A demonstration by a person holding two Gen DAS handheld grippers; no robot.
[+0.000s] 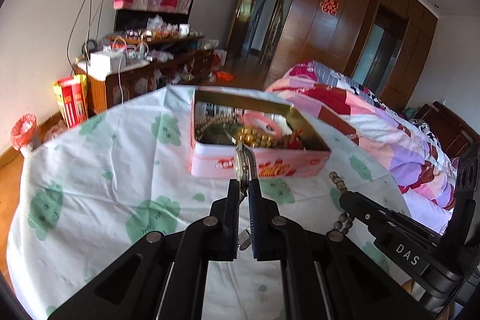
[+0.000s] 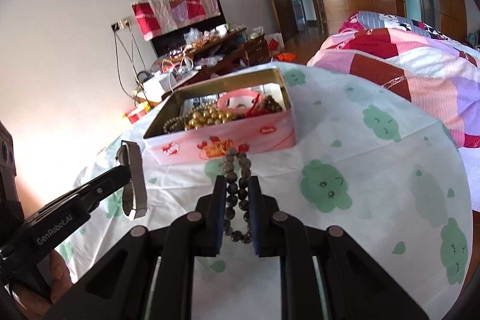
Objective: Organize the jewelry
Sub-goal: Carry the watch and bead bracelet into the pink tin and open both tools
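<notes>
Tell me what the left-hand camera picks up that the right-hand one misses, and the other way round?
Only the left view shows the red and yellow bag on the floor. Only the right view shows the watch side-on and a hand. Both show the pink tin of jewelry, the left gripper shut on the watch, the right gripper shut on the dark bead bracelet, and the patterned bed quilt.

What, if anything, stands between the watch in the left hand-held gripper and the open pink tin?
Nothing visible: the watch hangs clear in the left hand-held gripper, with only bare tablecloth before the tin, whose top is open.
</notes>
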